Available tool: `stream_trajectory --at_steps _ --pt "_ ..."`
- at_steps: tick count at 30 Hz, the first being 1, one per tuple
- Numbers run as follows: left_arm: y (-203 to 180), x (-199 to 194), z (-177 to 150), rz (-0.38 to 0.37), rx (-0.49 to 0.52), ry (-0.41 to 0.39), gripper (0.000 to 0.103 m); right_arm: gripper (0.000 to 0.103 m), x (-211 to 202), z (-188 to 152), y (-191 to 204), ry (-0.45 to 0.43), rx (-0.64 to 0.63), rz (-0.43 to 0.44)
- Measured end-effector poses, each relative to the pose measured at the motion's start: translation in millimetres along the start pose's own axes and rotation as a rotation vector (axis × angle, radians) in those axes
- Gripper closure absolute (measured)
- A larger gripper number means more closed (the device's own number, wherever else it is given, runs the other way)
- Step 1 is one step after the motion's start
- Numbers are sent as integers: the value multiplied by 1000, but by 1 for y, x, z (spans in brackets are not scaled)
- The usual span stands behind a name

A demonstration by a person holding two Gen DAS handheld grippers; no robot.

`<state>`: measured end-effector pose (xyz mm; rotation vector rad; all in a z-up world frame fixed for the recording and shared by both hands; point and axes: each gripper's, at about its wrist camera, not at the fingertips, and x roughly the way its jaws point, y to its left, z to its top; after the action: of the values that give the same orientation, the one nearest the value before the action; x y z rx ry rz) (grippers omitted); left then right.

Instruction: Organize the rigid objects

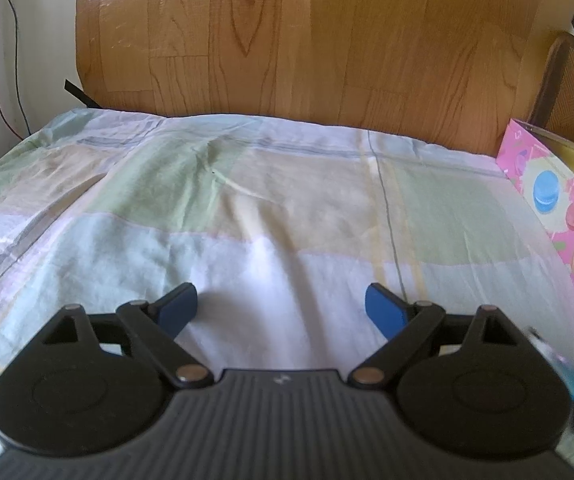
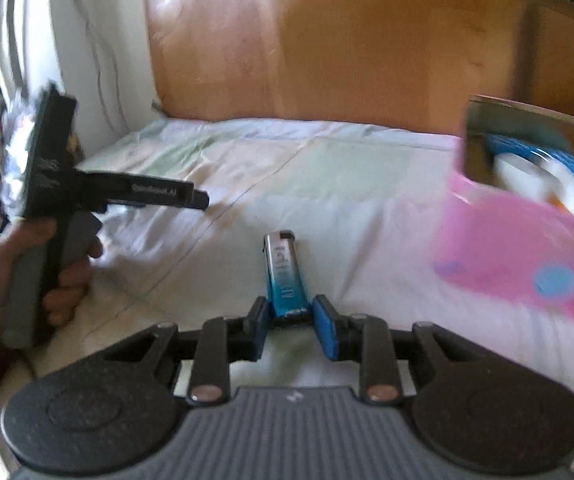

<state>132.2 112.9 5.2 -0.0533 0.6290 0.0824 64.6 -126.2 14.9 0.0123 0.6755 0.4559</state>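
- Two handheld grippers: the left gripper with its blue pads spread wide, and the right gripper with its pads closed on an object.
- One blue and silver lighter, clamped by its lower end between the right gripper's pads.
- One pink box printed with macarons, open at the top.
- Inside the box, at least one blue item and one white item, both too blurred to name or count surely.
- One bedsheet in pastel checks.
- One wooden headboard.
- One hand, gripping the left gripper's handle.
- At least two thin cables down the wall.
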Motion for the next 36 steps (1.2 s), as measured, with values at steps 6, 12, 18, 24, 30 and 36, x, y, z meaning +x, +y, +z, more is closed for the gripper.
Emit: stream_trajectory --at_steps 6,12,18,24,30,36 --pt "-6 -1 -1 23 38 8 10 78 -34 -30 -24 -37 170 -5" --pt "-19 -32 -5 -157 -40 58 19 78 -42 -40 -33 -67 214 15" --pt "-71 -68 -6 -417 24 150 34 78 -40 -45 -48 -92 315 84" --pt "-114 -61 -23 -591 -11 329 44 78 -42 -56 -74 -94 479 195" --pt "-139 -66 -26 -573 17 298 75 78 -44 -61 -82 -106 527 255" --pt "-153 -82 2 -647 57 203 80 78 -65 -52 -85 -232 487 233"
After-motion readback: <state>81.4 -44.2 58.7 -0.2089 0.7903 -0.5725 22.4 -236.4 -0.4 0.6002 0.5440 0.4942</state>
